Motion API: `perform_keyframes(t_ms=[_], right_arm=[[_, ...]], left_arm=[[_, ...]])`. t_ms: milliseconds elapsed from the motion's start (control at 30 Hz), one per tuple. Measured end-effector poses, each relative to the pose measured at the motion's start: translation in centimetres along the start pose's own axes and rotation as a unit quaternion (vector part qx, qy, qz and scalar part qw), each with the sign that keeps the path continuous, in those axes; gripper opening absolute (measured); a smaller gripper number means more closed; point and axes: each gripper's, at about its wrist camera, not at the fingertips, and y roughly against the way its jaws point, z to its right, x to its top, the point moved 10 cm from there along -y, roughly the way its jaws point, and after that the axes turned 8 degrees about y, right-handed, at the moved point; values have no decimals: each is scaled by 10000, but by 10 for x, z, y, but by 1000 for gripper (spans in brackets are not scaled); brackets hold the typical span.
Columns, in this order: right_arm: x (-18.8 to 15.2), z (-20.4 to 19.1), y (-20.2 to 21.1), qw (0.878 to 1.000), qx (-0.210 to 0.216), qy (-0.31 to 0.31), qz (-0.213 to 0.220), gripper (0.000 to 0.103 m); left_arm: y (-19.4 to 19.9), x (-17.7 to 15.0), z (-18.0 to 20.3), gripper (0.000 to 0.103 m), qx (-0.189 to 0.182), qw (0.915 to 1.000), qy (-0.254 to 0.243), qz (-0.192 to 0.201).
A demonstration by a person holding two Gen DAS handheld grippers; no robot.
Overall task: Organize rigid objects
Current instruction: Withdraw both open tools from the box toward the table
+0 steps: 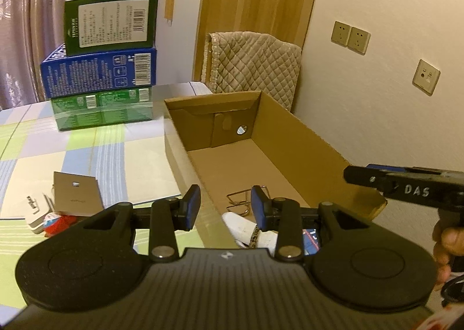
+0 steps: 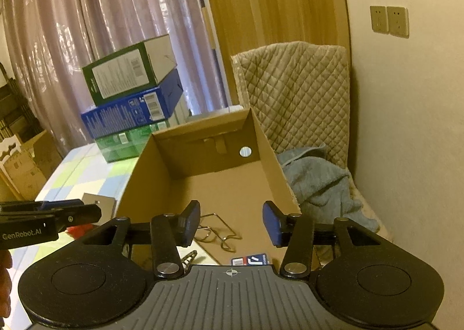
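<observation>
An open cardboard box (image 1: 290, 138) (image 2: 269, 156) lies on the checked tablecloth. Inside its near end are a bent wire rack (image 1: 239, 199) (image 2: 216, 232), a white object (image 1: 246, 227) and a blue-red card (image 2: 250, 260). My left gripper (image 1: 226, 205) is open and empty, over the box's near left wall. My right gripper (image 2: 231, 221) is open and empty above the box's near end; it shows at the right of the left wrist view (image 1: 406, 185). On the table left of the box lie a brown card (image 1: 76, 195), a white item (image 1: 36, 214) and a red item (image 1: 58, 224).
Three stacked boxes, green, blue and green (image 1: 101, 68) (image 2: 130, 103), stand at the table's far side. A quilted chair back (image 2: 295, 89) with a blue towel (image 2: 322, 185) stands right of the box. Wall with sockets (image 1: 351, 37) is at right, curtains behind.
</observation>
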Motion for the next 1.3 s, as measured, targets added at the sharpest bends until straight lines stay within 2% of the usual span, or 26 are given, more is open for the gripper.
perform_keyframes(t_ms=[267, 433, 633, 967, 1300], right_arm=[[16, -31, 25, 9995, 181, 2, 246, 49], [26, -63, 41, 9984, 375, 97, 423, 53], [23, -115, 52, 9959, 717, 198, 518, 58], [8, -183, 38, 9931, 1060, 337, 370, 63], [-25, -224, 10, 9916, 1188, 513, 3, 64]], left_arm=[[37, 5, -31, 35, 244, 9995, 150, 157], [67, 8, -61, 52, 449, 9981, 276, 333], [107, 4, -110, 65, 790, 9945, 431, 534], [149, -21, -207, 67, 1477, 9861, 559, 521], [153, -39, -260, 69, 1695, 9828, 594, 428]])
